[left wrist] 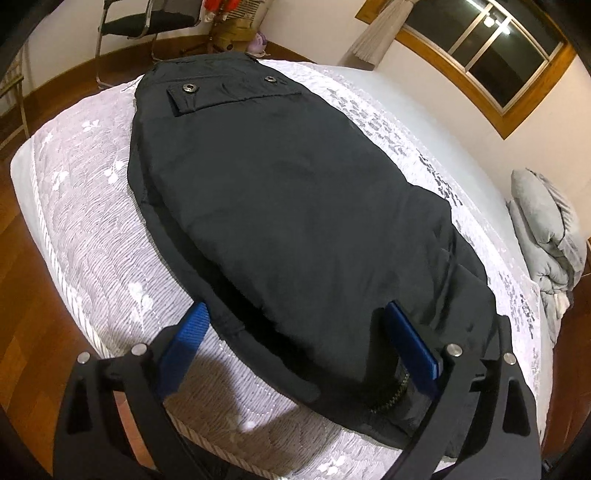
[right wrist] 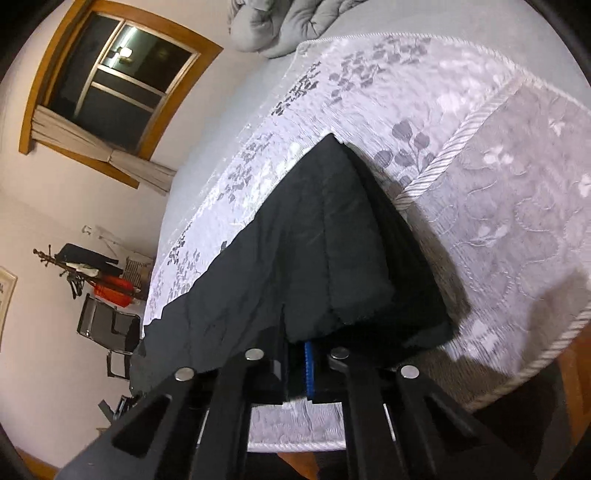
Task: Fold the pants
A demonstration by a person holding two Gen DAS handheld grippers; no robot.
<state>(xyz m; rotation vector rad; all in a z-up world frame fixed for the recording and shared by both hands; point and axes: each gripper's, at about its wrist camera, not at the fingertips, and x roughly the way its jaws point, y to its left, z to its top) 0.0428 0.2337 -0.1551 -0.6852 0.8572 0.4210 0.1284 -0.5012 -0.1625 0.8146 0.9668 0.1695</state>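
Black pants point(left wrist: 280, 206) lie lengthwise on the bed, a flap pocket with metal snaps at the far end and a zipper at the near end. My left gripper point(left wrist: 295, 325) is open, its blue pads point(left wrist: 188, 336) straddling the near edge of the pants. In the right wrist view the pants point(right wrist: 314, 236) are lifted in a peak off the bed. My right gripper point(right wrist: 306, 365) is shut on the pants' edge, the blue pads almost hidden by the cloth.
The bed has a white embroidered cover point(left wrist: 92, 206) with a corded edge point(right wrist: 465, 122). A grey folded quilt point(left wrist: 546, 236) lies at its far right. A chair point(left wrist: 147, 22) and wooden floor point(left wrist: 22, 332) surround the bed; a window point(left wrist: 498, 55) is on the wall.
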